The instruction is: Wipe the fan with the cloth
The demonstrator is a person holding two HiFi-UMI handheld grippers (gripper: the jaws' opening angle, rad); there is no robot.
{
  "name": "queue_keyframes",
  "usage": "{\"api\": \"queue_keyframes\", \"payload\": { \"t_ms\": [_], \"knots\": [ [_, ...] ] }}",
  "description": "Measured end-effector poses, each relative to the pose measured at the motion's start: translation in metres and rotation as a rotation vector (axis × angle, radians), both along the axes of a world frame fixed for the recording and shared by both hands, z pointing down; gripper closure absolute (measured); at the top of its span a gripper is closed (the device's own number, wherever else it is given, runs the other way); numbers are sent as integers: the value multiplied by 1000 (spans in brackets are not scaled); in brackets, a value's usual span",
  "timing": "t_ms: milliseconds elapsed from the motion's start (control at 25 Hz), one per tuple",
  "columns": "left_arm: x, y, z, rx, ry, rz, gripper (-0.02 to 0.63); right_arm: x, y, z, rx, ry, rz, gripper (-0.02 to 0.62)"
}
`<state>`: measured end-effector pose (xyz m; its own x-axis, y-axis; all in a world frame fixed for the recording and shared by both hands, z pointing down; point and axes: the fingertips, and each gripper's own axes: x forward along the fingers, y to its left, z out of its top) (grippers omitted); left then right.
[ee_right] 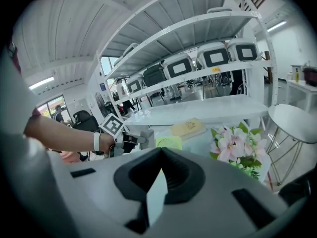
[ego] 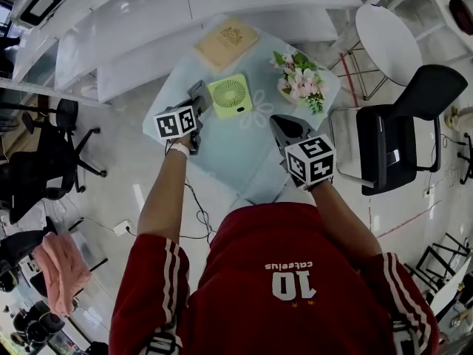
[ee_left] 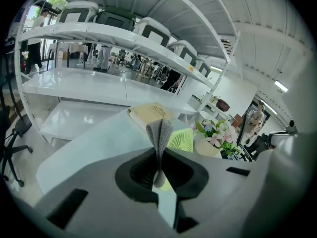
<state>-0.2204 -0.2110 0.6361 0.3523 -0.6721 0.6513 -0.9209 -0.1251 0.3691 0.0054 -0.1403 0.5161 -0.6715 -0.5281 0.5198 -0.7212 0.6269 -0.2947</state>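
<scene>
A light green fan stands on the pale blue table, facing up toward me. My left gripper is just left of the fan, shut on a folded grey cloth. In the left gripper view the cloth sticks up from between the closed jaws, with the fan right behind it. My right gripper hovers over the table's front right, shut and holding nothing. In the right gripper view the fan and the cloth lie ahead to the left.
A tan flat box lies at the table's far edge. A pot of pink flowers stands right of the fan. White shelving runs behind the table. A black chair and a round white table are on the right.
</scene>
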Motion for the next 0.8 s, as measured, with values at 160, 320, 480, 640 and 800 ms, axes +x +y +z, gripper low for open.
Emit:
{"api": "queue_keyframes", "payload": {
  "t_ms": [160,320,480,640,800],
  "knots": [
    [2,6,-2,3,5,2,578,-1,5,-2,5,-2,4,591],
    [8,14,-2,1,16,7,578,1,11,-4,9,-3,13,591],
    [17,22,-1,-2,24,22,579,4,15,-7,16,-3,24,591],
    [25,26,-2,-1,32,35,580,8,20,-8,19,-2,34,591],
    [36,28,-1,-1,41,48,578,10,23,-10,22,-4,41,591]
  ]
}}
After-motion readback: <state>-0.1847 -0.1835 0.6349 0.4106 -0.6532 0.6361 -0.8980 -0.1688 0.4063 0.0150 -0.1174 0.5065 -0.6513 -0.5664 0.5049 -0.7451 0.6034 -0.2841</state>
